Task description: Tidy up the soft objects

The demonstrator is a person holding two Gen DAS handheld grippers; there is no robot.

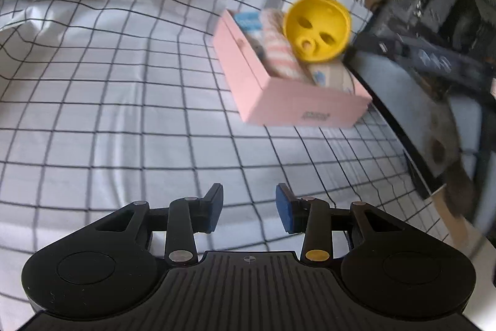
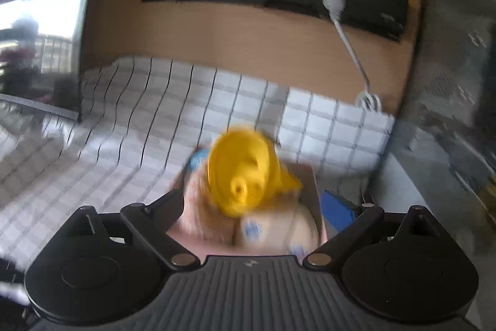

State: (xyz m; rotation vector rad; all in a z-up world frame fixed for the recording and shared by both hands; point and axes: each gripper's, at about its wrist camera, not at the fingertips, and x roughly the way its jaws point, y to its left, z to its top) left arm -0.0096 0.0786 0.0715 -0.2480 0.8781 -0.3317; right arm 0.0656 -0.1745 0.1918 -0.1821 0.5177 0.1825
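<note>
a yellow toy (image 1: pixel 317 30) sat atop rolled soft items in a pink box (image 1: pixel 297 104) on the checked-cloth counter (image 1: pixel 124 101), far right. the right tool (image 2: pixel 257 200) stood spread wide around it, gripping nothing; the left tool (image 1: pixel 248 208) hung part-open and empty. likely next: withdraw the right tool. blur hid the toy's shape

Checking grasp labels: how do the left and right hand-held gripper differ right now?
The left hand-held gripper has its jaws narrowly apart over bare checked cloth; the right hand-held gripper is spread wide, straddling the pink box and yellow toy. Both grip nothing.
</note>
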